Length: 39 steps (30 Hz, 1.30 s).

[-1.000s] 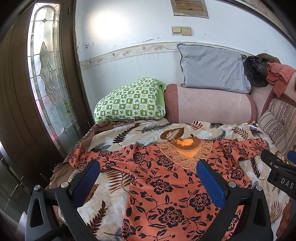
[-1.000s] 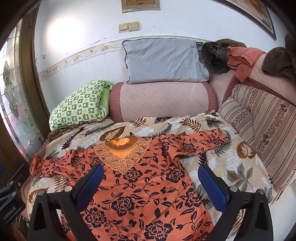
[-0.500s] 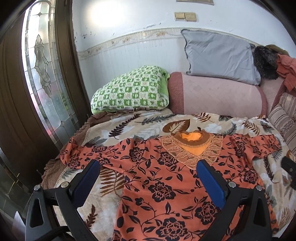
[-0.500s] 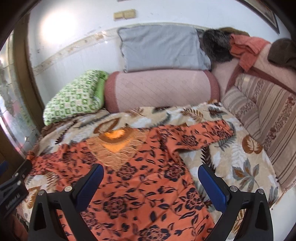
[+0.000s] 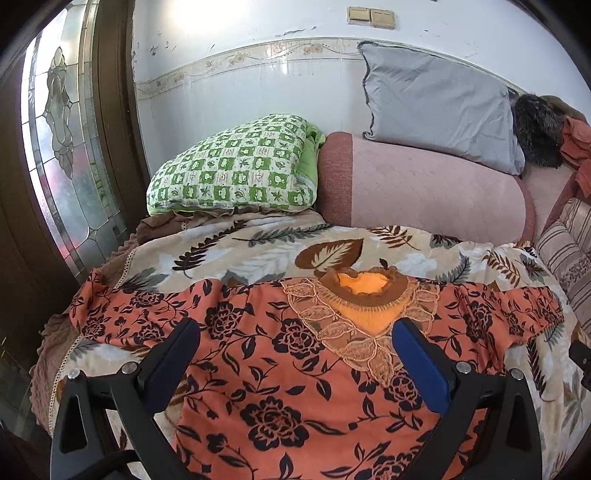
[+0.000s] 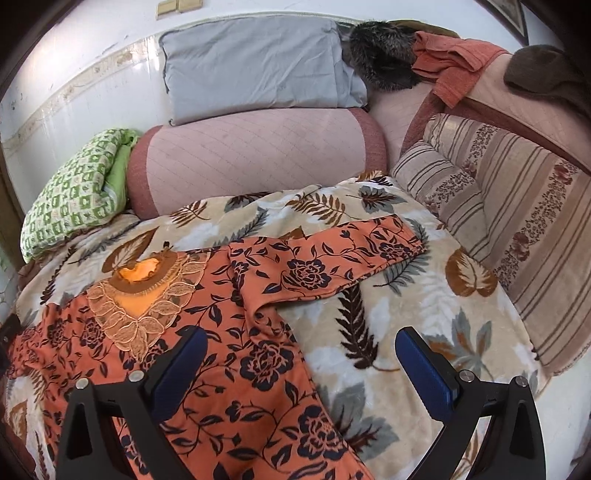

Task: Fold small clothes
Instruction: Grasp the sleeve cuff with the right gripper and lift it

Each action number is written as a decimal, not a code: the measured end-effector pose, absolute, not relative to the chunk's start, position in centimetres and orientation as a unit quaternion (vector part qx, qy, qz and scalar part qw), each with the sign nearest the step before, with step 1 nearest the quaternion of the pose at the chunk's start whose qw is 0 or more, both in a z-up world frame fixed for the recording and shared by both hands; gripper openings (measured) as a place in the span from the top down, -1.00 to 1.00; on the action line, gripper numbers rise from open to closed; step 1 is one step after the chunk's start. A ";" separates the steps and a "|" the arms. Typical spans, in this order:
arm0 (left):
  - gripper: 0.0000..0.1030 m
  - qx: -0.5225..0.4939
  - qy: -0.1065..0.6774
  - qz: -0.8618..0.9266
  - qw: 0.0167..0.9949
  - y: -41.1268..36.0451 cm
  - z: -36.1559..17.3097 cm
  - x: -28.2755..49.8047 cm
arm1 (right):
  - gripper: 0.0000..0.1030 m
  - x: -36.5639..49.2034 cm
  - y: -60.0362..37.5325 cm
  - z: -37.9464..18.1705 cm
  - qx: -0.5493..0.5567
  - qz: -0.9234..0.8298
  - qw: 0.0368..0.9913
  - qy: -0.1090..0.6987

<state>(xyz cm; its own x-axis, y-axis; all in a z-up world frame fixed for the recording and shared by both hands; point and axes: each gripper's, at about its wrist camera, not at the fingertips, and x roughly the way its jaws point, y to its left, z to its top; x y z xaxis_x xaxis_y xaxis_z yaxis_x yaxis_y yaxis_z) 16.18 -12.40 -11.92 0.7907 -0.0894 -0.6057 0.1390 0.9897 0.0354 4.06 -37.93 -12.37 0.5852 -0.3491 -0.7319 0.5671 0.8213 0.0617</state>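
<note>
left claw (image 5: 295, 345) released | right claw (image 6: 301, 352) released | dress (image 6: 236, 332) flat, sleeve edge on blanket (image 6: 406, 302)

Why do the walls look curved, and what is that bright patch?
Left wrist view: fisheye lens bows the wall border; glare washes out the white wall. Right wrist view: same bending, black corners, the orange floral top stays sharp.

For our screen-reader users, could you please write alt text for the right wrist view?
An orange flowered dress lies flat on a leaf-print blanket, one sleeve stretched right. The open right claw hovers over its edge, holding nothing; pillows line the wall behind.
</note>
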 end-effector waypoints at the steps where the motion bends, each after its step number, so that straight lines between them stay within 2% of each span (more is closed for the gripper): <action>1: -1.00 0.038 0.318 -0.060 0.946 -12.4 -12.1 16.6 | -1.00 4.5 -37.9 -12.6 0.146 -0.260 0.878 0.374; 11: -1.00 0.063 0.333 -0.038 0.940 -11.9 -17.5 20.7 | -1.00 9.3 -38.8 -15.4 0.151 -0.245 0.873 0.394; 15: -1.00 0.090 0.382 -0.023 0.920 -11.3 -22.1 23.4 | -1.00 10.6 -43.3 -17.3 0.205 -0.224 0.872 0.385; 18: -1.00 0.057 0.413 -0.015 0.909 -10.1 -23.6 24.7 | -0.95 10.6 -50.4 -19.9 0.319 -0.193 0.857 0.355; 19: -1.00 0.054 0.410 -0.011 0.910 -9.9 -23.7 24.8 | -0.90 10.4 -53.4 -21.0 0.366 -0.186 0.845 0.342; 20: -1.00 0.056 0.406 -0.007 0.912 -9.9 -23.7 25.0 | -0.73 10.3 -55.6 -21.9 0.399 -0.184 0.834 0.332; 21: -1.00 0.063 0.402 -0.004 0.914 -10.1 -23.9 25.1 | -0.65 10.1 -58.6 -23.1 0.440 -0.192 0.817 0.318; 24: -1.00 0.081 0.400 -0.004 0.913 -11.0 -24.5 25.3 | -0.33 10.4 -62.9 -25.1 0.495 -0.182 0.795 0.299; 26: -1.00 0.092 0.401 -0.013 0.911 -11.7 -24.8 25.4 | 0.22 11.0 -64.9 -26.7 0.512 -0.199 0.776 0.310; 27: -1.00 0.098 0.399 -0.016 0.911 -12.0 -24.8 25.4 | 0.25 11.0 -65.7 -27.6 0.527 -0.207 0.764 0.309; 34: -1.00 0.101 0.382 -0.019 0.919 -12.6 -24.7 25.4 | 0.21 8.3 -66.7 -29.6 0.561 -0.249 0.742 0.269; 35: -1.00 0.101 0.383 -0.017 0.918 -12.6 -24.9 25.5 | -0.01 8.0 -66.7 -29.8 0.567 -0.250 0.739 0.264; 37: -1.00 0.105 0.387 -0.009 0.916 -12.6 -25.2 25.7 | -0.30 7.5 -67.0 -30.2 0.577 -0.260 0.732 0.252; 39: -1.00 0.106 0.391 -0.004 0.914 -12.6 -25.5 26.0 | -0.30 7.4 -67.4 -30.8 0.585 -0.268 0.725 0.245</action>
<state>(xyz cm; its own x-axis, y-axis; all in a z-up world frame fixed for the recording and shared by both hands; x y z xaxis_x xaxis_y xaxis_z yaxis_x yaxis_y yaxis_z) 26.01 -12.63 -25.51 0.6943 0.0751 -0.7157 0.0903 0.9776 0.1902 7.38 -67.42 -30.79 0.7357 -0.1018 -0.6696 0.6760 0.1720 0.7166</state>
